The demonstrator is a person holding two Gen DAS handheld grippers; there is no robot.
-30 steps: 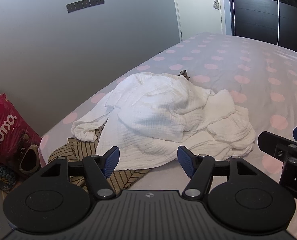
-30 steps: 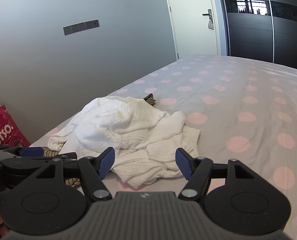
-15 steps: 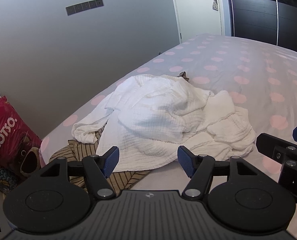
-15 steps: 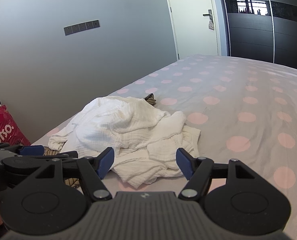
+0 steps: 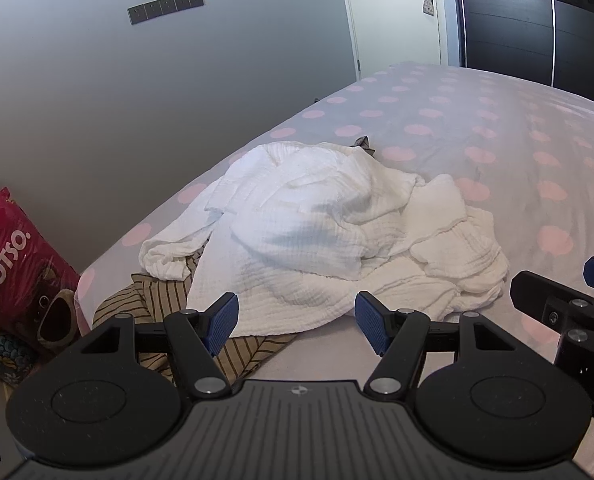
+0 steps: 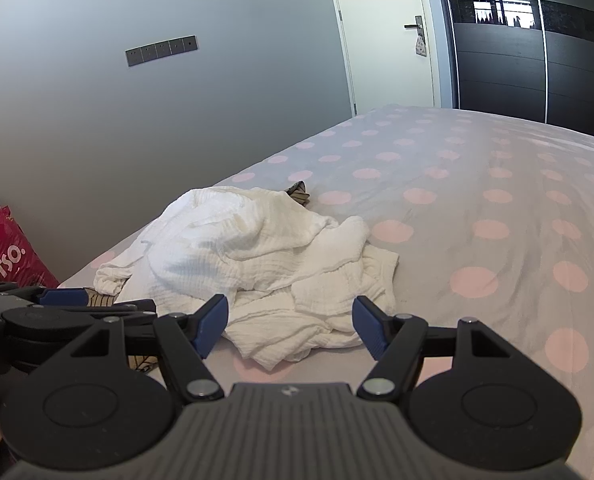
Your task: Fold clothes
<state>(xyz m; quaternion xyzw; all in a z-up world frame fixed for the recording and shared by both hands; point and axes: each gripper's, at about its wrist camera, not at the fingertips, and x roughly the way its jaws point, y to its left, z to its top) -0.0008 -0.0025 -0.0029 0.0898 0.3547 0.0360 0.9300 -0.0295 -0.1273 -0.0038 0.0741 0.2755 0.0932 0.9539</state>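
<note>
Crinkled white cloth garment (image 5: 321,236)

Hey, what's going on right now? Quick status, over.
Left gripper and right gripper both open, holding nothing. Crumpled white crinkled garment unfolded on the pink-dotted grey bedsheet. Tan striped garment partly beneath it.
</note>
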